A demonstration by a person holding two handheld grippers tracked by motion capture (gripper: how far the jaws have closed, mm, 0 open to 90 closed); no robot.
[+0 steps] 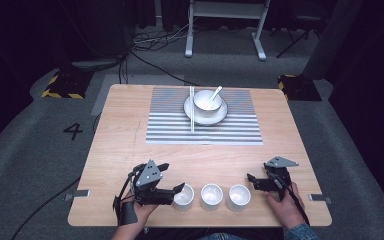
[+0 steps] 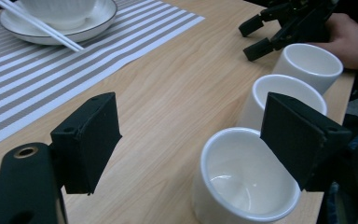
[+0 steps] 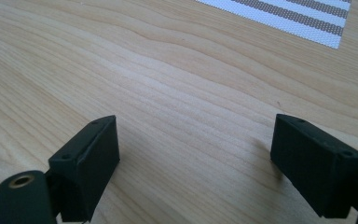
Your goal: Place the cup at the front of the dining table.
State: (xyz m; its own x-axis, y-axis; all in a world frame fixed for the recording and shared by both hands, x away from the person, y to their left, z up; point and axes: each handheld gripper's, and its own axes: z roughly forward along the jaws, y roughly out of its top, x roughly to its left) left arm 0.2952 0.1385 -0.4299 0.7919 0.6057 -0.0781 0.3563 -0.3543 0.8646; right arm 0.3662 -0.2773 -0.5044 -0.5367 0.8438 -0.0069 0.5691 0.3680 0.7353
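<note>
Wooden table (image 1: 130, 125) on grey carpet (image 1: 25, 150) – striped placemat (image 1: 170, 125) toward far edge. Left gripper (image 1: 172, 177) and right gripper (image 1: 251, 181) – jaws wide, empty – near front edge.

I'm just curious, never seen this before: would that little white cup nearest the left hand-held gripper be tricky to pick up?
Probably a bit. The cup looks glazed and glossy, so likely slippery. It seems ceramic, stiff and chippable. With no handle and two cups close beside it, a nudge might knock them.

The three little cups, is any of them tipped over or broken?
No. The left cup, middle cup and right cup stand upright in a row, empty and whole. The left gripper is open beside the left cup.
</note>
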